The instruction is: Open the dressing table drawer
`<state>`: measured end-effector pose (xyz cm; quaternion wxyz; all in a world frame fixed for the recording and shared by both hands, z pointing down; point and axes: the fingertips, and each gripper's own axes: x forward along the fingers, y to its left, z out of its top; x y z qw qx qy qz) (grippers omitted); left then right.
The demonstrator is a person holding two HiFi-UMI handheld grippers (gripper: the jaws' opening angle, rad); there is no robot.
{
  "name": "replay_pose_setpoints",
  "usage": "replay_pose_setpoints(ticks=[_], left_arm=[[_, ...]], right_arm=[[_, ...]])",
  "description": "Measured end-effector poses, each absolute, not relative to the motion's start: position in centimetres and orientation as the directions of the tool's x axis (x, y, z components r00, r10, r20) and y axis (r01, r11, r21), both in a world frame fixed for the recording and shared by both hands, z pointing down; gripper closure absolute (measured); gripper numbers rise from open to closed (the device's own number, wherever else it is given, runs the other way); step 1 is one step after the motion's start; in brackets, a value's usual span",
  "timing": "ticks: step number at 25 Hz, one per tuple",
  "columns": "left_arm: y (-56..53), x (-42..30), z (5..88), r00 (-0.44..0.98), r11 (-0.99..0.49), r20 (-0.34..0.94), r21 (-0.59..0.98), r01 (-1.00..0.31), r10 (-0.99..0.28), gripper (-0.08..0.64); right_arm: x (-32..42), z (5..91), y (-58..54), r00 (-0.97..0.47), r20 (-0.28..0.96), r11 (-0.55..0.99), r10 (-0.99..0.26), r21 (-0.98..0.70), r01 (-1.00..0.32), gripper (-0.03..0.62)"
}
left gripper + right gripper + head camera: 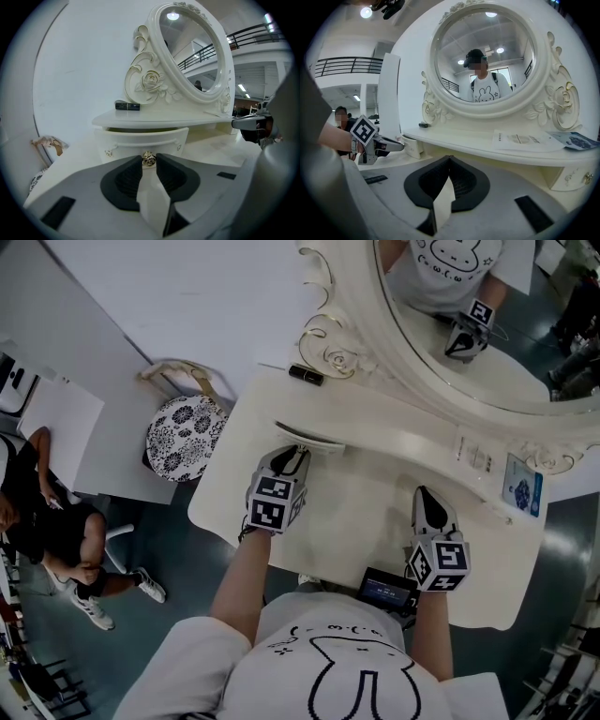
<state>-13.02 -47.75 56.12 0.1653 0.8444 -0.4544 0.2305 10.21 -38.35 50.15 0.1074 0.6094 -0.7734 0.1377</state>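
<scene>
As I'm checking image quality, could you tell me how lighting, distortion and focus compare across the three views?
Head view: dim and flat, sharp, hardly bent. Left gripper view: heavy fisheye with black corners, a glare spot in the mirror, and the knob between the fingers is sharp. Right gripper view: same fisheye, a bright lamp at top left.

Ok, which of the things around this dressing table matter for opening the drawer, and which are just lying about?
For the job: drawer, slightly open; its gold knob, gripped by the left tongs.
Lying about: black tube, white leaflet, blue card, patterned stool; right tongs, shut and empty.
</scene>
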Motion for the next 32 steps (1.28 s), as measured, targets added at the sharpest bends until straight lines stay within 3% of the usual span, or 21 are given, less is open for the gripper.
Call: replay_pose_setpoints(ticks=[32], left_arm=[[-43.8,-14.6,56.3,0.494,-0.550,0.546,0.072,-0.832,-0.676,0.457]], right_arm=[[8.4,49.5,-33.8,-0.205,0.319,0.189,-0.926,-0.080,-0.979,0.575]])
